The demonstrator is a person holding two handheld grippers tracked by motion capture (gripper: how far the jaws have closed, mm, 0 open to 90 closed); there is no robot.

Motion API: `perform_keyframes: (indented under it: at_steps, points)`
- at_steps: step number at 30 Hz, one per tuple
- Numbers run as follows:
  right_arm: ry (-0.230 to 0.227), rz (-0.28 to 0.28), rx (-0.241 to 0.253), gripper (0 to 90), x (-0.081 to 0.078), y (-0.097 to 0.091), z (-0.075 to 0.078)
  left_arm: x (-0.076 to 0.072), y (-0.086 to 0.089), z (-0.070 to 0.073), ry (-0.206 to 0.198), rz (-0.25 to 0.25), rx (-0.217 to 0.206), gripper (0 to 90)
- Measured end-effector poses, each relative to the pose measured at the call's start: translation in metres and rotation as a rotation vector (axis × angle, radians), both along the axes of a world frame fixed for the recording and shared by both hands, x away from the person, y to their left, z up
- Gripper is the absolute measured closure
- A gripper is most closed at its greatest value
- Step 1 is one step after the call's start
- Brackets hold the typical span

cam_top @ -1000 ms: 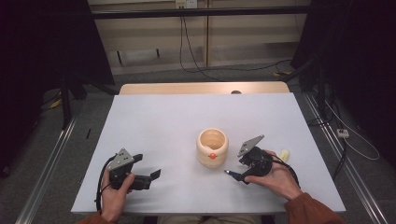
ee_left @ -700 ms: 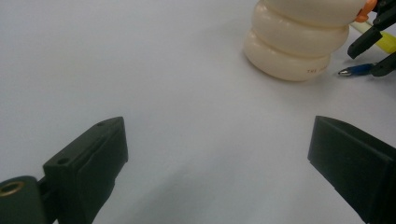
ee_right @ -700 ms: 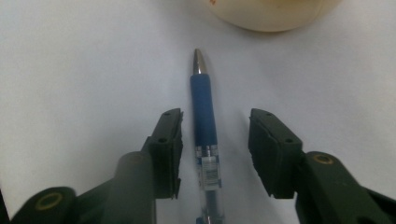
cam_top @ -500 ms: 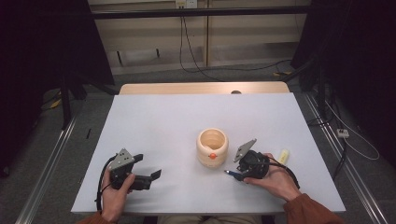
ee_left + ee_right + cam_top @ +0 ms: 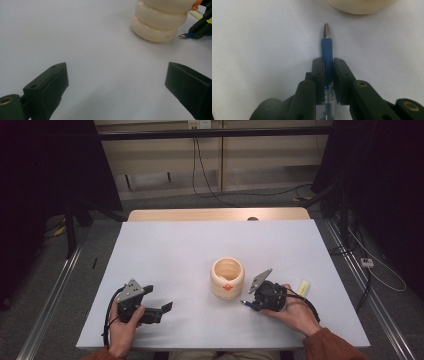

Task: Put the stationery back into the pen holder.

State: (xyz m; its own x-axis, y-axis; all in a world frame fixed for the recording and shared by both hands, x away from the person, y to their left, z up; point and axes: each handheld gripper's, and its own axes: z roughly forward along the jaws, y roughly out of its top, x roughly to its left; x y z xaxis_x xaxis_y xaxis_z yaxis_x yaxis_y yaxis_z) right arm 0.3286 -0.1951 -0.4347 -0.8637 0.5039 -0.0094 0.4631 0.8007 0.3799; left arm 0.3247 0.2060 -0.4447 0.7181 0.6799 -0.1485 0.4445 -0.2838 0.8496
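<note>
A cream ribbed pot (image 5: pixel 227 277) with an orange spot stands upright near the table's middle. Just right of its base, my right gripper (image 5: pixel 248 303) is shut on a blue pen (image 5: pixel 327 52), whose silver tip points at the pot (image 5: pixel 359 6) and lies low over the table. The pen tip (image 5: pixel 183 36) stays a little apart from the pot (image 5: pixel 160 22). My left gripper (image 5: pixel 165 309) rests at the front left, open, its jaws (image 5: pixel 117 82) wide with bare table between them.
A small pale yellow item (image 5: pixel 303 287) lies on the white table (image 5: pixel 175 250) behind the right hand. The table's front edge runs just below both hands. Cables and dark stands line the floor beyond.
My right gripper has dipped and shifted slightly left with the pen, toward the pot's base. The left gripper has not moved.
</note>
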Motion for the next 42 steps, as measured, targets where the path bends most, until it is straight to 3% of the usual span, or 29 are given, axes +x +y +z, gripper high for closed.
perform_keyframes:
  at_steps: [6, 16, 26, 34, 40, 42]
  points:
    - [-0.004, -0.016, 0.018, 80.7, -0.001, -0.002, -0.001, 0.0, 0.0, 0.0, 0.002, -0.001, -0.003, 4.9]
    - [0.019, -0.071, 0.115, 80.8, 0.0, -0.013, 0.003, 0.0, 0.0, 0.0, 0.001, -0.002, -0.001, 4.9]
    - [-0.051, -0.129, 0.188, 80.8, -0.003, -0.028, 0.017, 0.0, 0.001, 0.001, -0.006, -0.002, 0.0, 4.9]
    - [-0.074, -0.148, 0.295, 80.8, -0.004, -0.041, 0.025, 0.0, 0.001, 0.001, -0.006, -0.003, 0.003, 4.9]
    - [-0.119, -0.173, 0.352, 80.8, -0.004, -0.048, 0.032, 0.0, 0.001, 0.001, -0.007, -0.003, 0.003, 4.9]
    - [-0.143, -0.189, 0.395, 80.8, -0.004, -0.053, 0.036, 0.0, 0.001, 0.001, -0.006, -0.001, -0.001, 4.9]
